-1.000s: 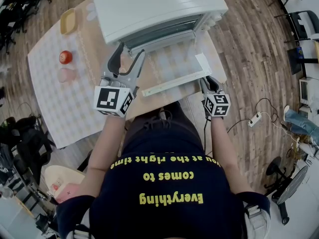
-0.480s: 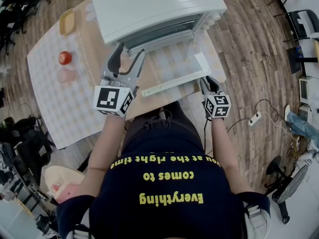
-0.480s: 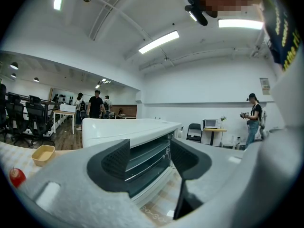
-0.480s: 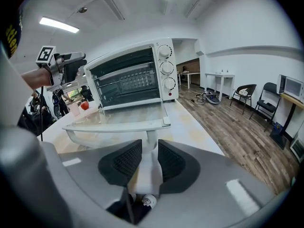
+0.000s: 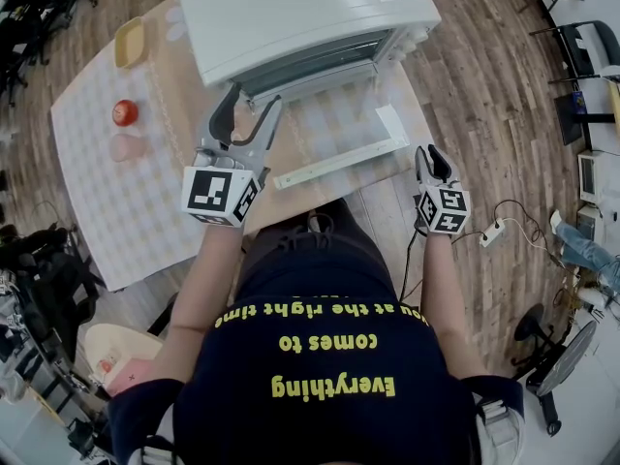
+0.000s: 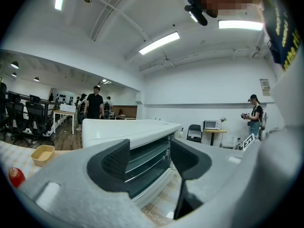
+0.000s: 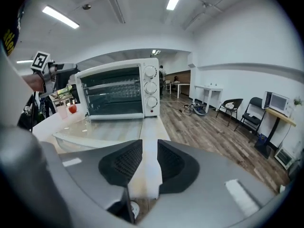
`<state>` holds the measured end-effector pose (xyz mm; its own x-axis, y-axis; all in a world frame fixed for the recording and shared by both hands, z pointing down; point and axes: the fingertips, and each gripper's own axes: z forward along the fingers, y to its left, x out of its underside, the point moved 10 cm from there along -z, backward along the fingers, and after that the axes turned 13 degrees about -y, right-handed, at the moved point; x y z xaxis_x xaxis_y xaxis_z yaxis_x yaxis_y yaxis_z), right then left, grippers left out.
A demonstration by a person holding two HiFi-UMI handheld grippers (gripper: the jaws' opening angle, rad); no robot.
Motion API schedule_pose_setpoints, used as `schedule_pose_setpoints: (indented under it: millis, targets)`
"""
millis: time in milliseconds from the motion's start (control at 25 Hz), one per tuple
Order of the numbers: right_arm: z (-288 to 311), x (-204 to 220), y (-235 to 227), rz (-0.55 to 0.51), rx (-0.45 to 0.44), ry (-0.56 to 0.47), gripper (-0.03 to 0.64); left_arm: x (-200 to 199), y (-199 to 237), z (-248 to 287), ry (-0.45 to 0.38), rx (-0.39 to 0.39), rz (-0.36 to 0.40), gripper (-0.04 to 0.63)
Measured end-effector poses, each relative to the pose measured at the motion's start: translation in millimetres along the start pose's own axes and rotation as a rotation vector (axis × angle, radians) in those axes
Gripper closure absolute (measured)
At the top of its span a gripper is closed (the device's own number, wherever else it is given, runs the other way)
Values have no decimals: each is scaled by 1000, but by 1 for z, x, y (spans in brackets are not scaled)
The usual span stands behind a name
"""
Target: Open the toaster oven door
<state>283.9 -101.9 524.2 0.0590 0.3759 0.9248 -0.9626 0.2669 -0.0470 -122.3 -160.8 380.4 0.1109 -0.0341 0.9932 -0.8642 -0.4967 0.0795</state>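
Observation:
The white toaster oven (image 5: 310, 17) stands at the table's far edge, and its glass door (image 5: 339, 124) lies folded down flat, with the white handle bar (image 5: 334, 165) nearest me. My left gripper (image 5: 252, 100) hovers open at the oven's left front corner with nothing between its jaws; its own view shows the oven (image 6: 128, 132) through that gap. My right gripper (image 5: 431, 153) hangs off the table's right side, just apart from the handle's right end. Its jaws stand a little apart and hold nothing. The right gripper view shows the lowered door (image 7: 104, 129) and the oven (image 7: 114, 94) ahead.
A red fruit (image 5: 124, 112), a pink cup (image 5: 128, 146) and a yellow dish (image 5: 133, 42) sit on the checked tablecloth (image 5: 145, 211) at the left. A power strip (image 5: 494, 232) and its cable lie on the wooden floor at the right. People stand far off in the room.
My right gripper has drawn away to the right and upward from the door handle's right end. The door stays flat and the left gripper has kept still.

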Motion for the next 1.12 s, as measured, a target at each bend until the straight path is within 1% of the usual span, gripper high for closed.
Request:
schedule_pose_setpoints:
  millis: [200, 360, 520, 720, 840, 920, 1120]
  targets:
    - [0, -59, -1, -40, 10, -135, 508, -1, 0, 0, -9, 5, -5, 331]
    - [0, -110, 12, -65, -35, -232, 533, -3, -1, 0, -19, 8, -6, 331]
    - [-1, -147, 32, -65, -98, -297, 600, -6, -2, -1, -35, 15, 3, 375]
    - [-1, -178, 56, -69, -157, -361, 604, -13, 1, -6, -65, -3, 22, 433]
    - [2, -192, 71, -75, -189, -390, 604, -18, 0, -8, -97, -14, 28, 477]
    - [3, -199, 81, -77, -210, -400, 606, -22, -1, -8, -107, -13, 33, 496]
    - [4, -206, 97, -72, -241, -404, 606, -23, -3, -10, -87, -20, 60, 554]
